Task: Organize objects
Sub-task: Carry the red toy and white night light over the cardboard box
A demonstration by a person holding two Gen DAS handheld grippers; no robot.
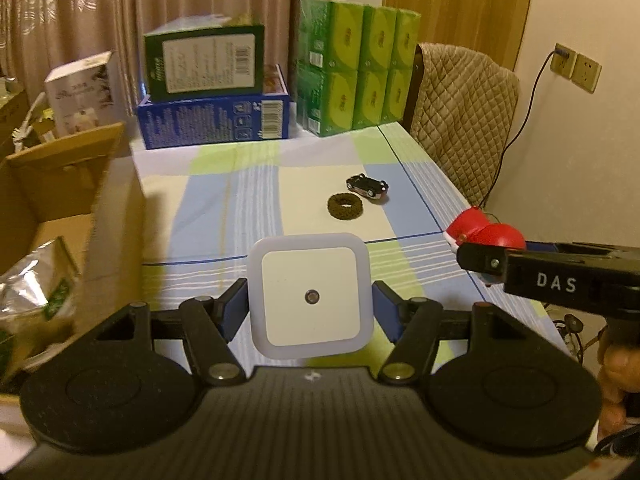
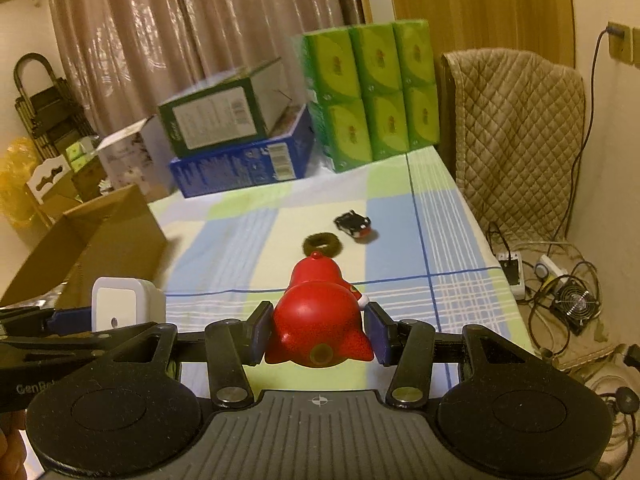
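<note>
My left gripper (image 1: 310,304) is shut on a white square night light (image 1: 310,294), held above the checked tablecloth (image 1: 224,208). That light also shows at the left of the right wrist view (image 2: 120,308). My right gripper (image 2: 318,330) is shut on a red toy figure (image 2: 316,316), which peeks out at the right of the left wrist view (image 1: 486,234). On the cloth further off lie a dark fuzzy hair ring (image 1: 345,207) (image 2: 321,243) and a small black toy car (image 1: 368,187) (image 2: 354,224), side by side.
An open cardboard box (image 1: 68,208) (image 2: 92,240) stands at the table's left edge, with packets inside. Stacked blue and green boxes (image 1: 212,92) and green tissue packs (image 1: 356,68) line the far end. A quilted chair (image 1: 464,116) and floor cables (image 2: 560,280) are to the right.
</note>
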